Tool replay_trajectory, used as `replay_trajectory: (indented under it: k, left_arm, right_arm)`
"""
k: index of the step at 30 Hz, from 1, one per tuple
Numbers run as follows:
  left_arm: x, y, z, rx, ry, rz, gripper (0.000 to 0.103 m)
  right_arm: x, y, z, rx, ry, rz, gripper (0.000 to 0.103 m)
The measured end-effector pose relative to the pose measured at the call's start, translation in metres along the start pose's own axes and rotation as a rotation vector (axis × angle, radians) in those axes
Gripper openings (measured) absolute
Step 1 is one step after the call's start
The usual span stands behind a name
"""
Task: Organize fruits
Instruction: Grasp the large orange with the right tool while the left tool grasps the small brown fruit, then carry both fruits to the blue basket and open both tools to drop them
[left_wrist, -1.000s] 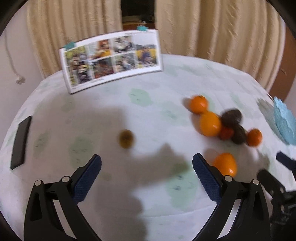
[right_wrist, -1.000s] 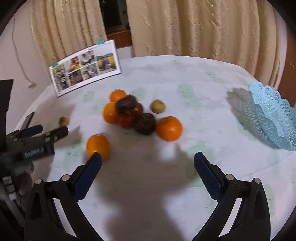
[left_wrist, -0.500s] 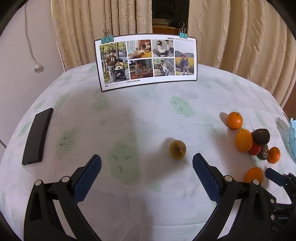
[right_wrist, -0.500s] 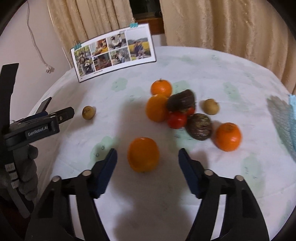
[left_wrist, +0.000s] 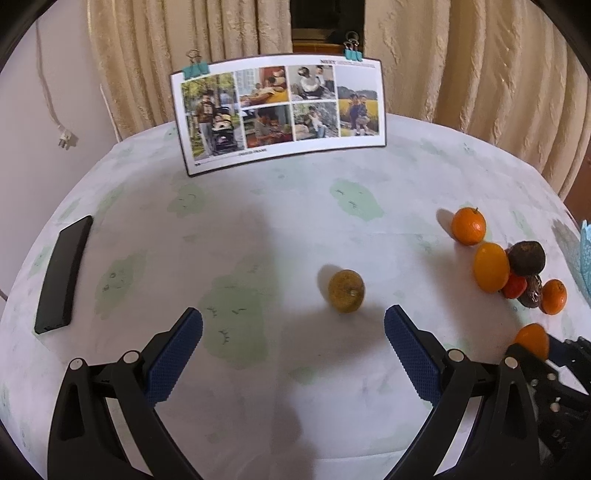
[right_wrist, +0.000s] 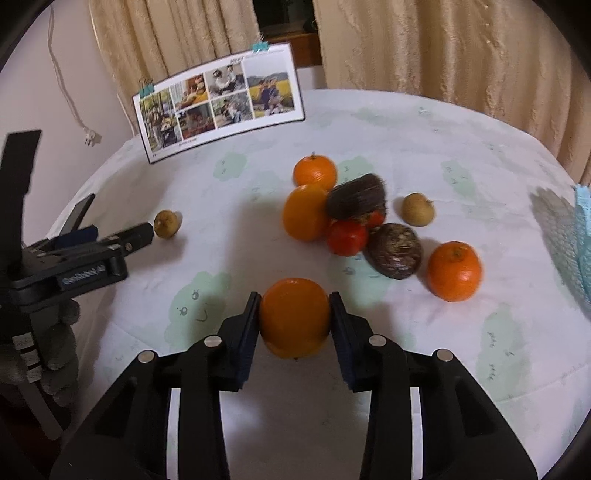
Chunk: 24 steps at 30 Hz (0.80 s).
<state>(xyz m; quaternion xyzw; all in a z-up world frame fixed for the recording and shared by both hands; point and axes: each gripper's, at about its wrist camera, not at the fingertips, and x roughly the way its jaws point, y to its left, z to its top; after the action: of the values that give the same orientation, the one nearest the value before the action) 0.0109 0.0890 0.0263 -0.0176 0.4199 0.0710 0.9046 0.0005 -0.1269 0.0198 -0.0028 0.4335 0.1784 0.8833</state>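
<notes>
My right gripper is shut on an orange near the table's front; the same orange shows in the left wrist view. My left gripper is open, with a small yellow-brown fruit just beyond its fingers, nearer the right one. That fruit also shows in the right wrist view, beside the left gripper's tip. A pile of oranges, dark brown fruits and red fruits lies mid-table. A blue lattice basket is at the right edge.
A clipped photo board stands at the back of the round table. A black phone lies at the left edge. Another small yellow-brown fruit and a lone orange sit right of the pile. Curtains hang behind.
My right gripper moved forward and closed on the near orange. My left gripper swung left and came closer to the small yellow-brown fruit, staying open.
</notes>
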Motion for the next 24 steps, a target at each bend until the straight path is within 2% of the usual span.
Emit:
replay_trajectory:
  k: [3, 5, 7, 10, 11, 19, 24]
  left_arm:
    - [0.006, -0.007, 0.002, 0.024, 0.016, -0.018, 0.098]
    - [0.010, -0.011, 0.004, 0.041, 0.026, -0.027, 0.091]
    - [0.016, -0.014, 0.005, 0.054, 0.043, -0.044, 0.079]
    - [0.029, -0.014, 0.008, 0.035, 0.088, -0.088, 0.067]
    - [0.029, -0.014, 0.008, 0.035, 0.076, -0.086, 0.065]
    - [0.030, -0.016, 0.012, 0.041, 0.056, -0.107, 0.026]
    - [0.021, -0.020, 0.011, 0.040, 0.041, -0.116, 0.025]
  right_arm:
    - [-0.010, -0.006, -0.001, 0.020, -0.026, 0.003, 0.038]
    - [-0.013, -0.010, -0.002, 0.031, -0.035, 0.004, 0.038]
    - [-0.017, -0.013, -0.004, 0.042, -0.042, 0.007, 0.038]
    - [-0.021, -0.018, -0.007, 0.054, -0.051, 0.016, 0.038]
    - [-0.022, -0.019, -0.007, 0.057, -0.053, 0.019, 0.038]
    - [-0.035, -0.030, -0.014, 0.086, -0.085, 0.016, 0.038]
    - [-0.053, -0.053, -0.018, 0.141, -0.126, -0.012, 0.038]
